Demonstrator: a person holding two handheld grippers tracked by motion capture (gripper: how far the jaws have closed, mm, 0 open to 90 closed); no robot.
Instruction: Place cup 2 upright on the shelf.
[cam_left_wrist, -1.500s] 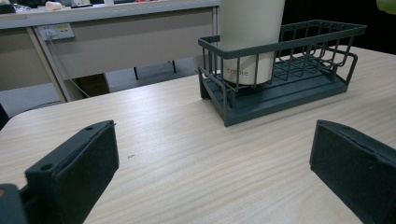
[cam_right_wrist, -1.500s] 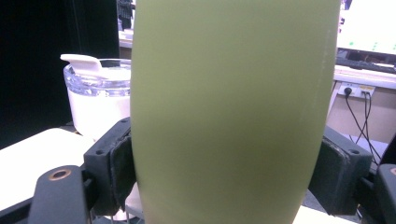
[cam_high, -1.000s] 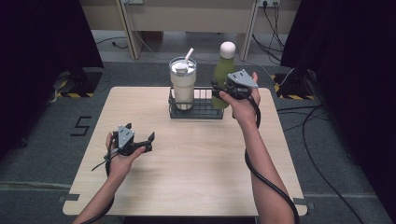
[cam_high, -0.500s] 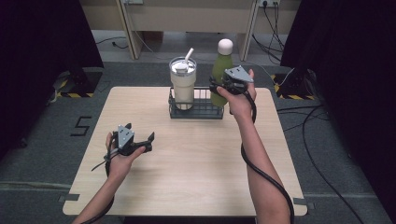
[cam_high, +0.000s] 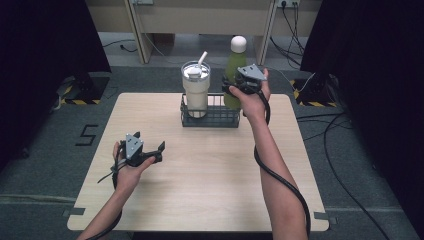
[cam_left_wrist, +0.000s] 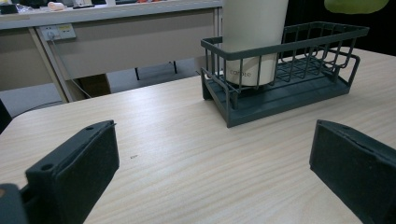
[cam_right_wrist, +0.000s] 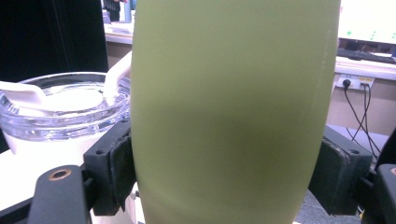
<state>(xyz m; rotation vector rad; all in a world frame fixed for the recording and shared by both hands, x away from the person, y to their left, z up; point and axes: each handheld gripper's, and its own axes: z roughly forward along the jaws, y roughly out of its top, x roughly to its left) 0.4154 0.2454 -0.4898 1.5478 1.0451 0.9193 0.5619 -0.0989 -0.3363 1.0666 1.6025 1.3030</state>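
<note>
Your right hand-held gripper (cam_high: 231, 86) clamps the green bottle (cam_high: 234, 67) between both pads, upright over the rack's (cam_high: 210, 119) right end beside the tumbler (cam_high: 195, 89). Your left hand-held gripper (cam_high: 159, 150) hangs wide open, well apart, over the counter (cam_high: 210, 175).

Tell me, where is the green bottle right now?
In the high view, the green bottle is at the table's far edge, gripped by the right tongs, above the wire basket beside the white tumbler.

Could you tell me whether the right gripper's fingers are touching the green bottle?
Touching: the right gripper view shows both fingers pressed against the green bottle.
</note>
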